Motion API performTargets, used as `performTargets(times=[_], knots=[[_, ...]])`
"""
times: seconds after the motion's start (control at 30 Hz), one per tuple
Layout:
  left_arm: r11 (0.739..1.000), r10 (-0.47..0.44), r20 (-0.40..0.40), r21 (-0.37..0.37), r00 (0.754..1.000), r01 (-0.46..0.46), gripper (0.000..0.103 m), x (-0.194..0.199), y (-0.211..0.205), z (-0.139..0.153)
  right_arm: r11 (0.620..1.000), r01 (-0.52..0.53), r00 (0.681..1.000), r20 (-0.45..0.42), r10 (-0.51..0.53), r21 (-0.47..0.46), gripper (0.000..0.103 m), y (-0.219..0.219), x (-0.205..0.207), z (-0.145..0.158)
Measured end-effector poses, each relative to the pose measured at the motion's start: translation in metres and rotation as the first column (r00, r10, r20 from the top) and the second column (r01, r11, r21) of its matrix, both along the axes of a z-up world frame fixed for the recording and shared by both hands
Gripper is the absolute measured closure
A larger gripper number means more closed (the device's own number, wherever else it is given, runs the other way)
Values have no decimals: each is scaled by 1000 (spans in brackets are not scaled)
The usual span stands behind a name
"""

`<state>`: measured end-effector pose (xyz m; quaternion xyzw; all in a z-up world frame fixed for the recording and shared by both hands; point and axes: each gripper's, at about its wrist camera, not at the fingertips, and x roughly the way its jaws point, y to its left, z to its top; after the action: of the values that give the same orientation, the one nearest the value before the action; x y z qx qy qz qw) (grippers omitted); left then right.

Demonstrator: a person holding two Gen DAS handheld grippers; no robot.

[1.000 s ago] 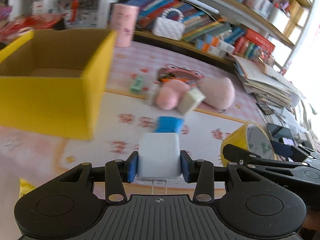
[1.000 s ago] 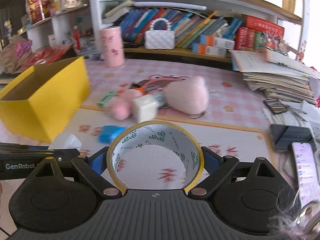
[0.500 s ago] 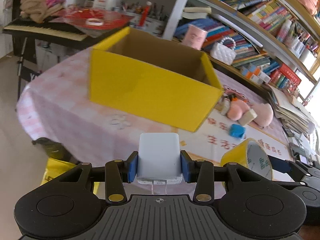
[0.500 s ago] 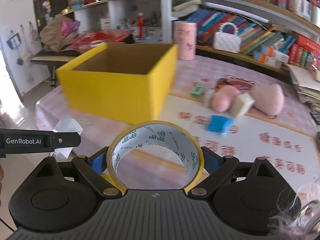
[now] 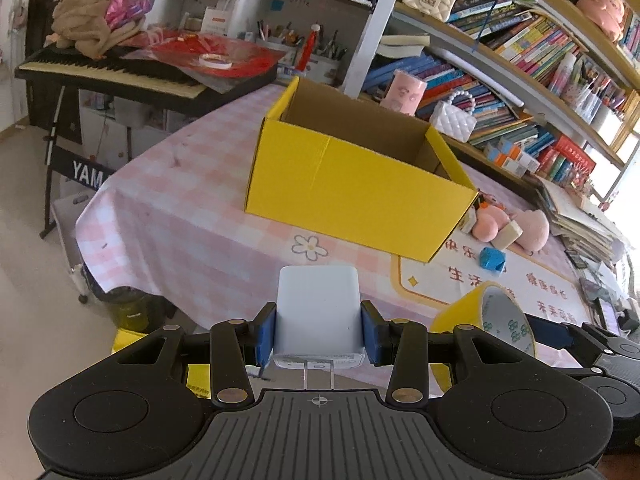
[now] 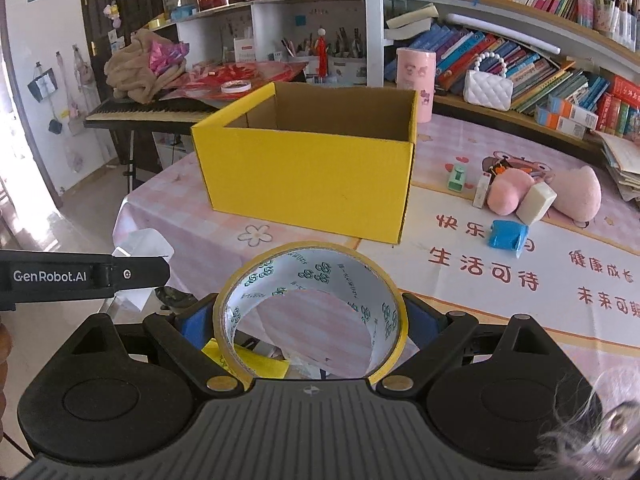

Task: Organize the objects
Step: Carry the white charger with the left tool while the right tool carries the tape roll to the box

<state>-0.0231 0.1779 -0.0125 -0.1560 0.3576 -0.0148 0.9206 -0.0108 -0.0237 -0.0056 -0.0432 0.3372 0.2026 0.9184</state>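
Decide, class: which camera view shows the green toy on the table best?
The right wrist view: the green toy stands clear, right of the yellow box. In the left wrist view the box hides it.

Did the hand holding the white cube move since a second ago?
Yes. The left gripper, shut on the white cube, pulled back from the table: the yellow box was close at the left edge, now it sits farther ahead, centered.

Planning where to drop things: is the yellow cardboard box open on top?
Open: the yellow cardboard box has no lid or flaps over it; its brown inner walls show. Floor hidden.
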Motion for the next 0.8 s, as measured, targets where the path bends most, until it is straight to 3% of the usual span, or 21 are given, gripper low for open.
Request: performTargets(times=[0.5,0.8], knots=[[999,0,33,-38,999,1,62,-4,15,7,1000,6,1000,11,-6,-21,10,13,-7,9],[999,8,59,-45,998,-6,62,11,18,19,1000,25,999,31,-25,1,10,13,11,16]])
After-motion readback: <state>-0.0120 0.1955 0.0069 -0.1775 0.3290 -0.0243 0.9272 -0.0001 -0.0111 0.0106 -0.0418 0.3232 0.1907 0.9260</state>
